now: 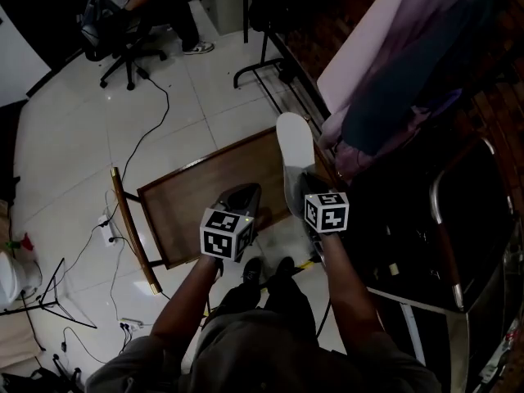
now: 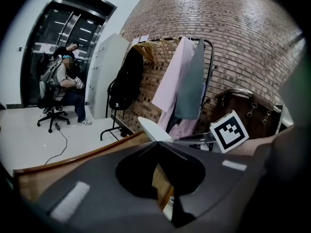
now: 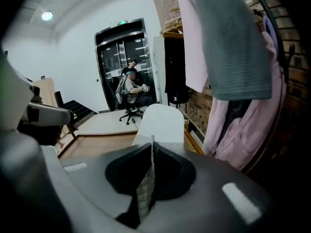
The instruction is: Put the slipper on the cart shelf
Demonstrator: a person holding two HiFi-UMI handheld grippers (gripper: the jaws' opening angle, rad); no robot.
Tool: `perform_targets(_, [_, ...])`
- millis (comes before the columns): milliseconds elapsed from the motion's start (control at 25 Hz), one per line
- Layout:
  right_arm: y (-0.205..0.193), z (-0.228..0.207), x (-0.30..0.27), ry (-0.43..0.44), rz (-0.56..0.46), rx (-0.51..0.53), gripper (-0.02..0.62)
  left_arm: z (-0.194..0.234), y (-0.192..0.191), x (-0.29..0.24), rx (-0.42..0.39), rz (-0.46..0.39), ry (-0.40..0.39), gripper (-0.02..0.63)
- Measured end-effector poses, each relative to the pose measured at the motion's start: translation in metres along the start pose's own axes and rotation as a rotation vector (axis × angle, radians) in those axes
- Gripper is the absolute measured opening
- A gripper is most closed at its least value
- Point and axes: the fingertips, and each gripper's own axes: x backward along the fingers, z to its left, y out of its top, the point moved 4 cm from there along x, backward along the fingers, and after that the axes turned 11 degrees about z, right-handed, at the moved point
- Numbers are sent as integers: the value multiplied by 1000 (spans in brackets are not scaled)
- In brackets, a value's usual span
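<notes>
A white slipper (image 1: pixel 295 142) sticks forward, sole up, from my right gripper (image 1: pixel 298 180), which is shut on its near edge. In the right gripper view the slipper (image 3: pixel 163 123) rises just past the closed jaws (image 3: pixel 152 147), a thin white edge pinched between them. It hangs over the right end of the wooden cart shelf (image 1: pixel 188 203). My left gripper (image 1: pixel 244 193) hovers beside it over the same shelf, jaws together and empty. The left gripper view shows its closed tips (image 2: pixel 156 143), with the slipper (image 2: pixel 153 128) and the shelf's wood (image 2: pixel 73 161) beyond.
A clothes rack with pink and grey garments (image 1: pixel 409 72) stands at the right against a brick wall. Below it is a dark metal-framed cart (image 1: pixel 446 228). A person sits on an office chair (image 1: pixel 131 23) far back. Cables (image 1: pixel 147 137) trail over the white floor.
</notes>
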Motion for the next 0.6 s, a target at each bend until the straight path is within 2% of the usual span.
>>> perform_targets(240, [7,16,76,-30,-100,1,9,-31,19,20,-47,-54,-87,8])
perform_targets(360, [4,24,111,-35,-144,1,9,-44,23,33,-81,-76,-102,8])
perform_targets(600, [-29,31,187,-69,-206,-15,9,-97,20,43,-170,-83,-173,8])
